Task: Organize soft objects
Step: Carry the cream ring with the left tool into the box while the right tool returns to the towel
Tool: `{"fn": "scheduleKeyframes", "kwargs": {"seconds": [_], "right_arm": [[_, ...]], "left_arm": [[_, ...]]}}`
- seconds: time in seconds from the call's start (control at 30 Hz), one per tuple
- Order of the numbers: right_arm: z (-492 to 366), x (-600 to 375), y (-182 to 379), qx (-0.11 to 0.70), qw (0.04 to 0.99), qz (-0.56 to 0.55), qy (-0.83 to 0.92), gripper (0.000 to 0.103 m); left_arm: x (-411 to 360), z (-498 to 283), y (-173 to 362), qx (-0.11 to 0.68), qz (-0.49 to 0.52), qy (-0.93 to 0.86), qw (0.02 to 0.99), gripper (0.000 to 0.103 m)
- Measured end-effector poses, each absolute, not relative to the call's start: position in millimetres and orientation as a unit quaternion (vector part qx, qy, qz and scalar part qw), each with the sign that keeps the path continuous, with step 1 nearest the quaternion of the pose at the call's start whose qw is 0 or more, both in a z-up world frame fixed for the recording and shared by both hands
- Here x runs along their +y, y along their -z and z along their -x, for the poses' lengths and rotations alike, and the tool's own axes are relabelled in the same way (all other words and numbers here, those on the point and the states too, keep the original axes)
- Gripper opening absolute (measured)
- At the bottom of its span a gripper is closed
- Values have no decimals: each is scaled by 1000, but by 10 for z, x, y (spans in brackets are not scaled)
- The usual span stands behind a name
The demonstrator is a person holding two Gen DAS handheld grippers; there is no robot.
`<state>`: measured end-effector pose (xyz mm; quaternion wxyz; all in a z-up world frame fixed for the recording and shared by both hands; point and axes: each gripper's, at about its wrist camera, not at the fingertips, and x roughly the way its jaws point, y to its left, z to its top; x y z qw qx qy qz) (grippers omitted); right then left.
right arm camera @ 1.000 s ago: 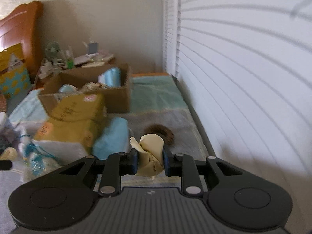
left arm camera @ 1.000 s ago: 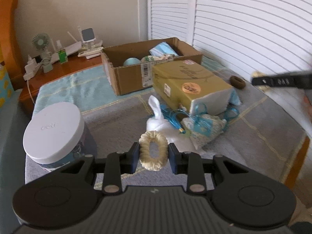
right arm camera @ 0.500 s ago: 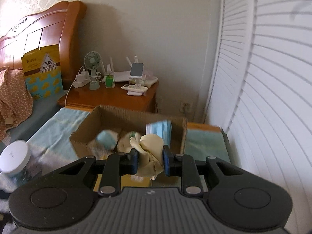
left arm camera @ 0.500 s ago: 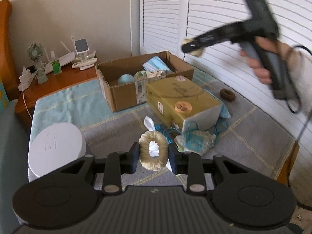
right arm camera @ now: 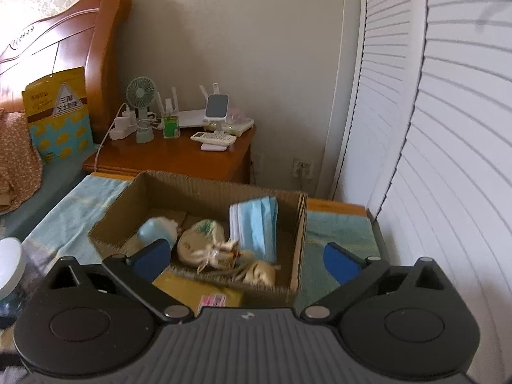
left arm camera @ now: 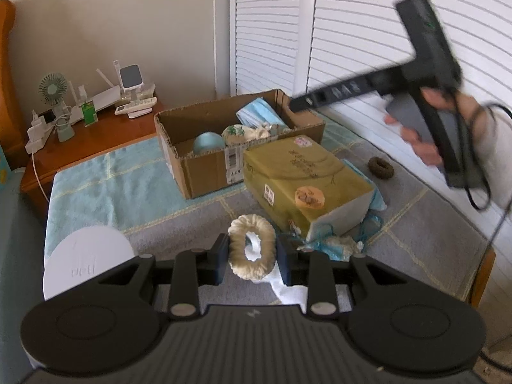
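Note:
My left gripper (left arm camera: 252, 252) is shut on a cream scrunchie (left arm camera: 236, 243), held upright above the grey blanket. An open cardboard box (left arm camera: 204, 172) stands farther back. In the right wrist view my right gripper (right arm camera: 246, 259) hovers over that box (right arm camera: 297, 224). Its jaws are opening, spread wide, and there is nothing between the blue pads (right arm camera: 340, 262). A cream cloth (right arm camera: 260, 273) lies in the box below them, beside a drawstring pouch (right arm camera: 198, 243), blue face masks (right arm camera: 256, 224) and a pale blue round thing (right arm camera: 153, 232). A hand (left arm camera: 425, 147) holds the right gripper at the upper right.
A yellow-green package (left arm camera: 297, 172) lies in front of the box, with a blue-ribboned bundle (left arm camera: 336, 243) by it. A brown scrunchie (left arm camera: 380, 168) rests near the white shutter doors. A white-lidded jar (left arm camera: 86, 259) stands at the left. A cluttered wooden nightstand (right arm camera: 179, 156) is behind the box.
The right gripper swung from the bed's edge to above the box and opened; the cream cloth it held now lies in the box. The left gripper rose a little, still holding the scrunchie.

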<state>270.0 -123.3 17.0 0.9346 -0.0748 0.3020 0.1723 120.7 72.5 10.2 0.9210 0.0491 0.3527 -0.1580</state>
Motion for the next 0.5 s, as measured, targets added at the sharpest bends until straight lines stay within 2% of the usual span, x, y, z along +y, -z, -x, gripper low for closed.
{"fn": "scheduleKeyframes", "kwargs": {"seconds": [0.3, 0.5], "right_arm": [[-2245, -1391, -141, 334, 925, 38, -177, 103], [-1987, -1389, -88, 368, 916, 49, -152, 103]], "left_arm": [[643, -1562, -367, 342, -57, 153, 925, 30], [588, -2143, -580, 344, -55, 141, 927, 30]]}}
